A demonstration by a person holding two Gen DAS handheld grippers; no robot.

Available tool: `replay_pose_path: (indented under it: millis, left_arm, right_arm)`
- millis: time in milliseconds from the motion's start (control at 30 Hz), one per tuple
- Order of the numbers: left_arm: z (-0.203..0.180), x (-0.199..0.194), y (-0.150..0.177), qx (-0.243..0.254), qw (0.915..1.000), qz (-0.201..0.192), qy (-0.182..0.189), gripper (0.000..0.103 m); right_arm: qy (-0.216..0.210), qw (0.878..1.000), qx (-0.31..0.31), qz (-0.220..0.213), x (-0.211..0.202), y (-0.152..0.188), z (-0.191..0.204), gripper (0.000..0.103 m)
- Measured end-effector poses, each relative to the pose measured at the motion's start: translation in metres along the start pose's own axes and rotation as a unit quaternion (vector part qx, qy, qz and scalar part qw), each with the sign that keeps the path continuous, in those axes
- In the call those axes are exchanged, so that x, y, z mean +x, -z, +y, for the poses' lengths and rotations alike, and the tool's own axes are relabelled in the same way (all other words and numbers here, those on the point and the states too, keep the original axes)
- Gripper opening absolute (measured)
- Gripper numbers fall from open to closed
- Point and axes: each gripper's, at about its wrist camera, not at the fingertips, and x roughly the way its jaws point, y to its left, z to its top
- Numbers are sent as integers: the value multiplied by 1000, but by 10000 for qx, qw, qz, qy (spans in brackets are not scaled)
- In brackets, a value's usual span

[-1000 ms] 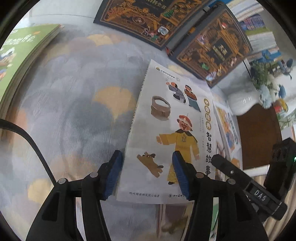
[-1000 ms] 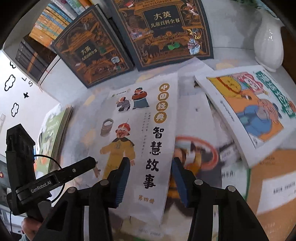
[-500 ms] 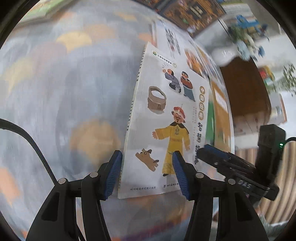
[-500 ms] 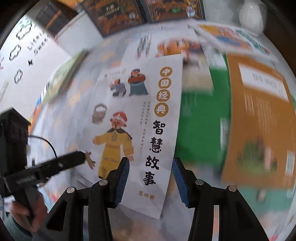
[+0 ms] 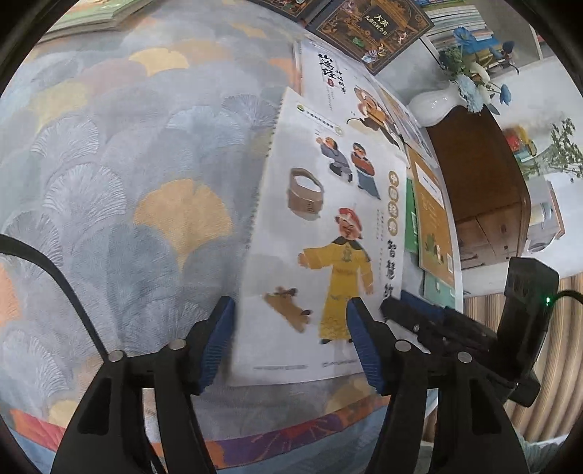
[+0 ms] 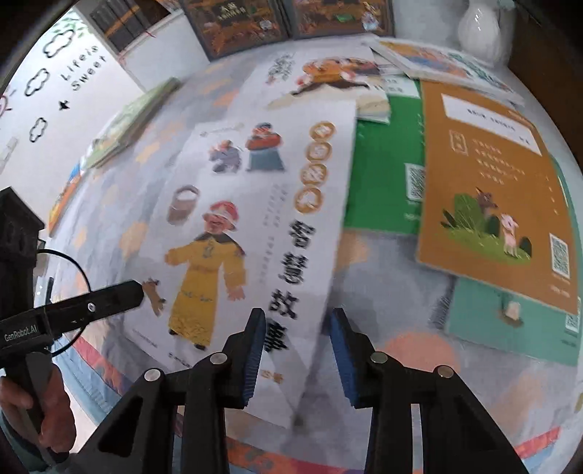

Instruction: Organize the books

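A white picture book [image 5: 328, 233] with a man in a yellow robe is lifted off the patterned tablecloth [image 5: 127, 175], held at its near corners. My left gripper [image 5: 291, 342] has its blue pads either side of the book's near left corner, jaws wide apart. My right gripper [image 6: 295, 350] straddles the book's near right corner [image 6: 291, 277]; whether either set of pads presses the cover is unclear. Other picture books lie to the right: an orange one [image 6: 492, 189], a green one [image 6: 382, 171], a teal one [image 6: 510, 321] and a white one [image 6: 320, 73].
Dark encyclopedia volumes [image 5: 368, 29] lean at the table's back. A stack of green books [image 6: 135, 120] lies at the far left. A white vase [image 5: 433, 105] with blue flowers stands at the back right, beside a brown cabinet [image 5: 481, 175].
The white book has been lifted off the pile and carried toward the table's near edge with both grippers. The white, green and orange books beneath it are now uncovered.
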Motion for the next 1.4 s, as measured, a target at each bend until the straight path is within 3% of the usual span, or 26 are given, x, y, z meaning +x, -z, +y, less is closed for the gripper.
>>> replay_pose_path:
  millis: [67, 167, 233, 333, 367, 500, 533, 600, 667, 700, 833, 967, 1033, 1100, 1233, 1300, 1367, 1400]
  left_arm:
    - [1, -2, 0, -89, 9999, -25, 69, 61]
    - [5, -15, 2, -310, 9963, -222, 773, 61]
    - [7, -25, 2, -555, 9847, -242, 1634, 60]
    - [3, -29, 2, -739, 9726, -293, 2183, 58]
    - [0, -27, 2, -725, 9738, -307, 2133, 54]
    - [0, -6, 3, -651, 9871, -118, 1456, 12]
    - [1, -1, 4, -705, 9875, -55, 1410, 10]
    - [6, 5, 6, -875, 9854, 38, 1463, 10]
    - [9, 5, 6, -1075, 9788, 53, 1744, 10]
    - [13, 4, 4, -1296, 9695, 53, 2080, 10]
    - [18, 2, -4, -1712, 9453, 70, 2774, 10]
    - [21, 4, -10, -2033, 9321, 84, 2995, 10]
    - [25, 8, -9, -2327, 9199, 125, 3154, 12]
    - [33, 9, -6, -2612, 9062, 156, 3322, 12]
    - [40, 15, -3, -2881, 8903, 265, 3515, 12]
    - [42, 16, -1, -2951, 8878, 288, 3520, 12]
    - [40, 15, -2, -2834, 8971, 286, 3379, 11]
    - [39, 13, -3, -2713, 9065, 288, 3222, 10]
  right_arm:
    - [-89, 9999, 113, -22, 0, 1, -4, 37]
    - [-359, 9982, 476, -37, -3, 4, -20, 37]
    - [-625, 9953, 741, -25, -3, 3, -30, 37]
    - [-710, 9940, 834, -23, -2, 1, -34, 37]
    - [-675, 9946, 786, -29, -3, 2, -33, 37]
    - [-606, 9955, 731, -34, -1, 1, -28, 37]
    - [-623, 9952, 758, -19, -1, 1, -28, 37]
    - [-693, 9939, 851, 73, 1, -4, -27, 37]
    - [-888, 9905, 1031, 221, 1, -5, -35, 39]
    - [-1102, 9860, 1210, 316, 2, -4, -40, 43]
    - [-1783, 9653, 1855, 440, 4, 0, -63, 50]
    - [-2242, 9472, 2219, 576, 12, -2, -73, 54]
    - [-2358, 9428, 2280, 599, 14, -3, -73, 54]
    - [-2666, 9310, 2410, 642, 20, -5, -74, 54]
    - [-3324, 8967, 2843, 682, 33, -2, -83, 54]
    - [-3471, 8870, 2984, 601, 33, 1, -84, 54]
    - [-3320, 8978, 2857, 449, 25, 1, -81, 44]
    - [-3114, 9104, 2695, 392, 20, -1, -77, 38]
